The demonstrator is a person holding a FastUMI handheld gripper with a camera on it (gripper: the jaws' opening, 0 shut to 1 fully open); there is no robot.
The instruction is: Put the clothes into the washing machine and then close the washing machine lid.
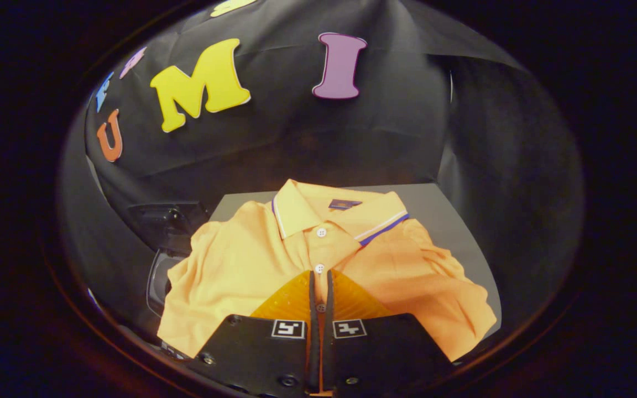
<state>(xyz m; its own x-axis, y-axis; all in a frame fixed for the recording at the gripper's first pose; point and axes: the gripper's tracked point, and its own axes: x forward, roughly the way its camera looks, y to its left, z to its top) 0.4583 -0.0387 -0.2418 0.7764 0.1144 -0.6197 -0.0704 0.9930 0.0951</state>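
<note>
An orange polo shirt [241, 265] with a striped collar lies folded on a grey surface [445, 210], collar pointing away from me. My gripper [321, 273] is down on the shirt's front. Its two fingers stand almost together, and the button placket runs up the thin slit between them, with one button showing in it. The fingertips [312, 276] end just below the second button. To the left of the shirt sits a dark machine [168, 222] with a rounded rim [155, 282] under the shirt's sleeve; its inside is hidden.
The black cloth wall hangs close behind the grey surface and wraps round both sides. Bare grey surface shows to the right of the collar. The shirt's left sleeve hangs over the dark machine's edge.
</note>
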